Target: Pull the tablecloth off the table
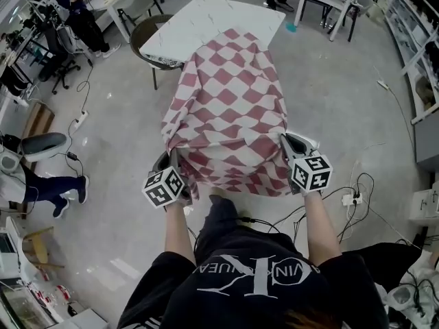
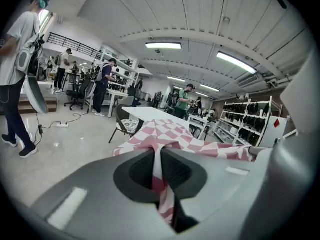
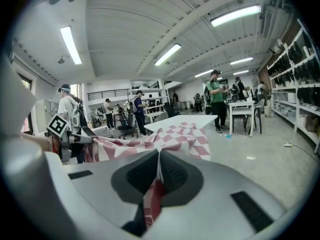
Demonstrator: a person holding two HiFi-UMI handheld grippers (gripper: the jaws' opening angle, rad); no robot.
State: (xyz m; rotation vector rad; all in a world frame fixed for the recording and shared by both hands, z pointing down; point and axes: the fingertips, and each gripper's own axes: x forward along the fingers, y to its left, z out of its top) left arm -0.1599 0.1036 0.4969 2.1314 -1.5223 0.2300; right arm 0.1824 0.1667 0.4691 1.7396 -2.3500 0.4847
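Tablecloth point(image 1: 226, 108), red-and-white check: covers the near part of the white tabletop point(image 1: 206, 19); near edge hangs between my grippers. My left gripper point(image 1: 173, 164): fingers point(image 2: 140, 171) pinching the cloth's left corner; my right gripper point(image 1: 289, 148): fingers point(image 3: 175, 176) pinching its right corner.

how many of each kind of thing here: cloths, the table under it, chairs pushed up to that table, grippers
tablecloth: 1
table: 1
chair: 1
grippers: 2 (left gripper, right gripper, each shut on the tablecloth)
total: 5
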